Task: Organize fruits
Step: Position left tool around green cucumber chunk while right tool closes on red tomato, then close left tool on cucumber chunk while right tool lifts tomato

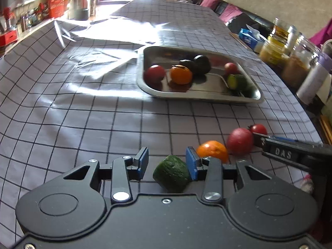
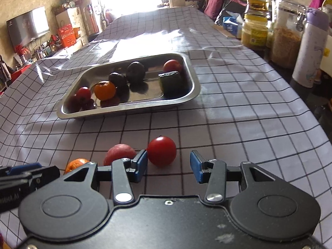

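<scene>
Reading "DAS" on right gripper (image 1: 257,141)

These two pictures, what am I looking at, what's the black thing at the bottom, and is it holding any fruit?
Each picture comes from a camera mounted on a hand-held two-finger gripper, looking along its blue-padded fingers. The left gripper has a cucumber piece between its fingers, against one pad, not clamped. The right gripper is open beside a red tomato. On the checked tablecloth also lie an orange and a reddish fruit. The metal tray already holds several fruits.
</scene>
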{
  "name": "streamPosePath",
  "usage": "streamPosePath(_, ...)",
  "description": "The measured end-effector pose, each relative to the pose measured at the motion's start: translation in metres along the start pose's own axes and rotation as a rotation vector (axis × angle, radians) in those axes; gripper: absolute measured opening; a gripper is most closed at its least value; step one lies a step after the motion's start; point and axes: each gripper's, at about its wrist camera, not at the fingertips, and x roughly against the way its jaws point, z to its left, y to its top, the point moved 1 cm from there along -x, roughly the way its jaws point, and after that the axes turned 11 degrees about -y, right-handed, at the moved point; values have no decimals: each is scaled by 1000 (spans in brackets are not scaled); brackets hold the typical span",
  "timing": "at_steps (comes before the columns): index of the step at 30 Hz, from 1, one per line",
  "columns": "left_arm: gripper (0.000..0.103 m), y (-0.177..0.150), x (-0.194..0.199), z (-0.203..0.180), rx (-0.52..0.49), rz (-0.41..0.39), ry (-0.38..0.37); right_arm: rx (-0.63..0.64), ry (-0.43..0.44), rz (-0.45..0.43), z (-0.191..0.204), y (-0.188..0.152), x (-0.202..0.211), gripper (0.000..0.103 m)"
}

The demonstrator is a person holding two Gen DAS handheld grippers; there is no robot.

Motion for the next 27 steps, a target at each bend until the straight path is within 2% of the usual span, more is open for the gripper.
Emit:
streamPosePath(7, 49, 4, 0, 14, 38, 23, -53, 18, -24, 13, 9, -1, -7, 47)
streamPosePath(8, 49, 5, 1, 15, 37, 27, -62, 15, -27, 11, 9, -1, -7, 45)
streamPosePath(10, 50, 5, 3, 16, 33, 29, -65, 12, -41, 11, 9, 0, -7, 36)
streamPosePath(13, 55, 5, 7, 14, 14, 20, -50, -2, -39, 19, 6, 0, -7, 34)
streamPosePath(20, 56, 3, 17, 12, -72, 22, -69, -14, -49, 22, 2, -1, -3, 34)
streamPosePath(27, 58, -8, 26, 2, -249, 42, -94, -37, -44, 21, -5, -5, 8, 34)
